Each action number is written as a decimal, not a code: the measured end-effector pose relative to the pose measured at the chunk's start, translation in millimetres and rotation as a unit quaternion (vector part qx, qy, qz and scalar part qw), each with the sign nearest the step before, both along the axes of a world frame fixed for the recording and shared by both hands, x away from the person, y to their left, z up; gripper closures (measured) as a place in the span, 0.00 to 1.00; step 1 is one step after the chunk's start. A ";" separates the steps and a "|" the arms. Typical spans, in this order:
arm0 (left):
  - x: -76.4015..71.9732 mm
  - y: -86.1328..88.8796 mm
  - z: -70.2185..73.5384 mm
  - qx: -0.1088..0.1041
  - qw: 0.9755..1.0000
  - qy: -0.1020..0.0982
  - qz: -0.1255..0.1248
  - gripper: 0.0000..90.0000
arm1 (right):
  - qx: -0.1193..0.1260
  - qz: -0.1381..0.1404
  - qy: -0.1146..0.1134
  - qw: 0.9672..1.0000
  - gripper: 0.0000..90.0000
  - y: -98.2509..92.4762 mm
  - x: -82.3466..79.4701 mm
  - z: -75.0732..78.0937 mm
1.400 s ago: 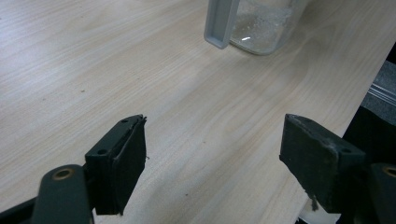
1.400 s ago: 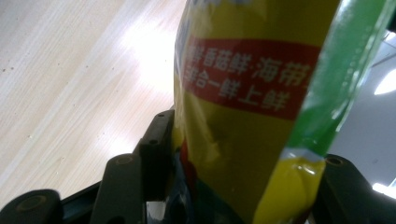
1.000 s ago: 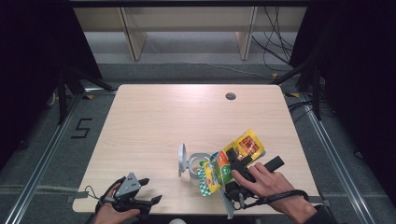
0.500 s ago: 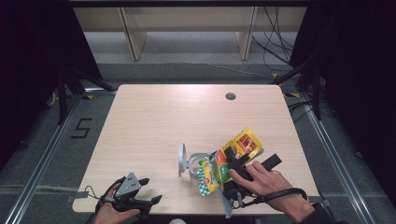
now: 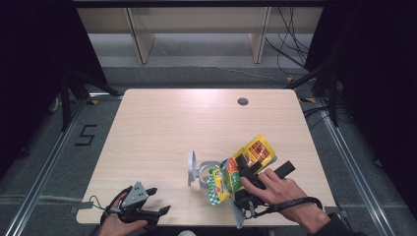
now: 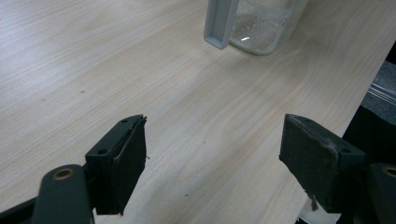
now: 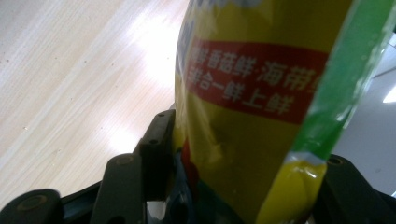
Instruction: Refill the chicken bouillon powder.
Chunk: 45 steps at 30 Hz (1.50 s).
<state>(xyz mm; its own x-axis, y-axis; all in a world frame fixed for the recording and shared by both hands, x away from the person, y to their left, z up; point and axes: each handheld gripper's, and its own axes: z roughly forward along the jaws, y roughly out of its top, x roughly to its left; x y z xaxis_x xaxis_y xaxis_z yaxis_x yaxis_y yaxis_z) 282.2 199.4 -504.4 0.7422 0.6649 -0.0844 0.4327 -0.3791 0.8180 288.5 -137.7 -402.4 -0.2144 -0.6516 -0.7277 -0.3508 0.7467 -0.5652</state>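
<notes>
- your right gripper point(image 5: 246, 173) is clamped on the yellow snack bag point(image 5: 253, 152), one jaw on each side of it in the right gripper view
- the bag point(image 7: 261, 116) is lifted off the table point(image 5: 162, 128), tilted, just beside the clear container point(image 5: 204, 172) with its grey handle point(image 5: 191, 168)
- your left gripper point(image 5: 156, 200) sits at the table's near left edge, jaws apart with only bare wood between them

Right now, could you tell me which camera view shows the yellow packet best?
The high view: the whole yellow packet lies tilted over the clear container. The right gripper view shows its printed side between the jaws.
</notes>
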 end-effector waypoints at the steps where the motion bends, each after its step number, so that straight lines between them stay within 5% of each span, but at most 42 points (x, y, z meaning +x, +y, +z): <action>1: 0.1 0.5 0.2 0.005 1.000 0.001 -0.002 0.25 | 0.001 -0.001 0.001 1.000 0.55 0.0 -0.1 0.1; 12: -1.3 -1.0 -0.4 -0.007 1.000 0.009 0.008 0.25 | -0.001 0.002 -0.004 1.000 0.55 -0.8 -0.8 1.3; 25: -1.1 -0.5 0.2 -0.006 1.000 0.009 0.007 0.25 | -0.004 0.002 -0.006 1.000 0.55 -2.1 -1.7 3.5; 28: 0.5 1.3 1.3 0.010 1.000 -0.001 -0.003 0.25 | 0.003 0.001 -0.001 1.000 0.55 -2.6 -1.7 0.6; 30: 0.2 0.9 1.1 0.004 1.000 0.000 -0.001 0.25 | -0.011 0.007 -0.010 1.000 0.56 -1.9 -1.8 2.6; 31: -1.2 -0.5 0.3 -0.007 1.000 0.009 0.008 0.25 | -0.006 0.006 -0.011 1.000 0.55 -2.0 -1.9 2.2; 35: -0.7 0.8 1.1 0.003 1.000 0.006 0.004 0.25 | 0.006 0.005 -0.004 1.000 0.56 -2.0 -1.4 0.6; 36: -0.9 0.6 1.0 0.001 1.000 0.008 0.005 0.25 | -0.010 0.004 -0.005 1.000 0.56 -1.4 -1.2 3.2; 42: -0.1 0.9 1.7 0.002 1.000 -0.003 -0.002 0.25 | -0.012 0.002 -0.001 1.000 0.56 -1.0 -0.7 3.3; 45: -0.8 1.0 1.6 0.004 1.000 0.010 0.004 0.25 | -0.009 0.002 -0.011 1.000 0.56 -0.5 -1.0 2.9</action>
<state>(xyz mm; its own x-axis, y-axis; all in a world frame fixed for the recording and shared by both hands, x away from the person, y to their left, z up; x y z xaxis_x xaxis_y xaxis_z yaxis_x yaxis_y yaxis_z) 281.4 200.4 -502.8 0.7347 0.6718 -0.0943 0.4522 -0.3814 0.8062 287.4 -138.3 -399.4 -0.1947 -0.6657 -0.7203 -0.3413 0.7345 -0.5866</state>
